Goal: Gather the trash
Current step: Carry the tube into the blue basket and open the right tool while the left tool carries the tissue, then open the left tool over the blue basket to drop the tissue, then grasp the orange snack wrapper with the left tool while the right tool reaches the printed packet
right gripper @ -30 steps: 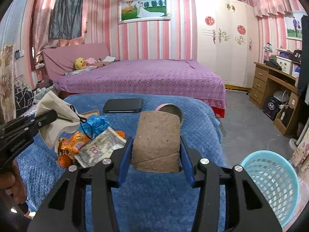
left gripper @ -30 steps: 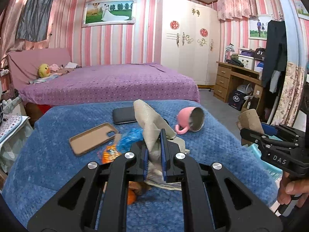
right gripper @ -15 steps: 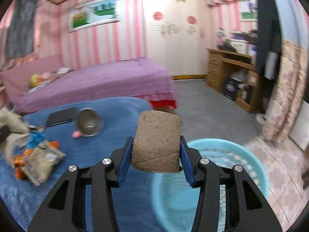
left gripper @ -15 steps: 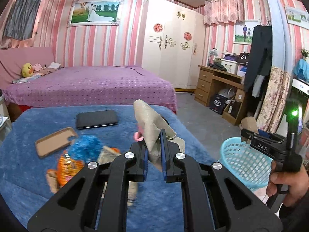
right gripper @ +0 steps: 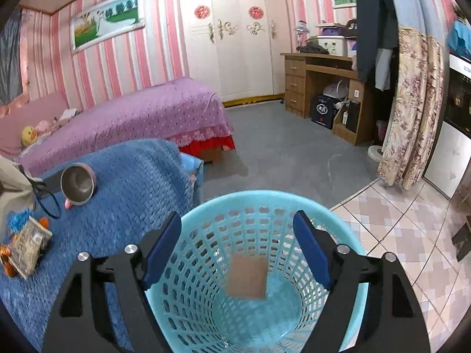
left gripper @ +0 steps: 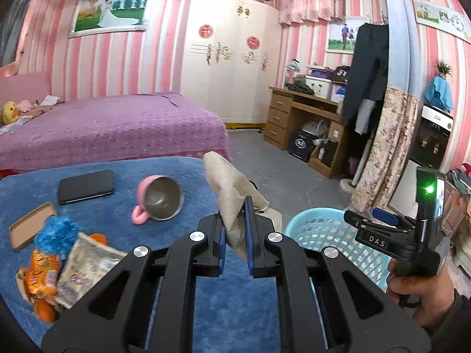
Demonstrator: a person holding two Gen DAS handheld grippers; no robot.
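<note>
My left gripper (left gripper: 234, 232) is shut on a crumpled beige paper bag (left gripper: 226, 188), held above the blue blanket's right edge. My right gripper (right gripper: 235, 247) is open and empty, right over the light blue basket (right gripper: 206, 309). A brown cardboard piece (right gripper: 247, 276) lies inside the basket. The basket (left gripper: 318, 232) and the right gripper (left gripper: 379, 229) also show at the right of the left wrist view. Snack wrappers (left gripper: 88, 267) and an orange packet (left gripper: 41, 270) lie on the blanket at the left.
A tipped pink mug (left gripper: 159, 198), a black phone (left gripper: 85, 186), a tan phone case (left gripper: 31, 229) and blue fluff (left gripper: 57, 234) lie on the blue blanket (left gripper: 191, 176). A purple bed (left gripper: 112, 126), wooden desk (right gripper: 321, 88) and floral curtain (right gripper: 412, 108) stand around the grey floor.
My right gripper swung right over the basket, opened and let the cardboard piece drop in. My left gripper carried the beige bag rightward toward the basket.
</note>
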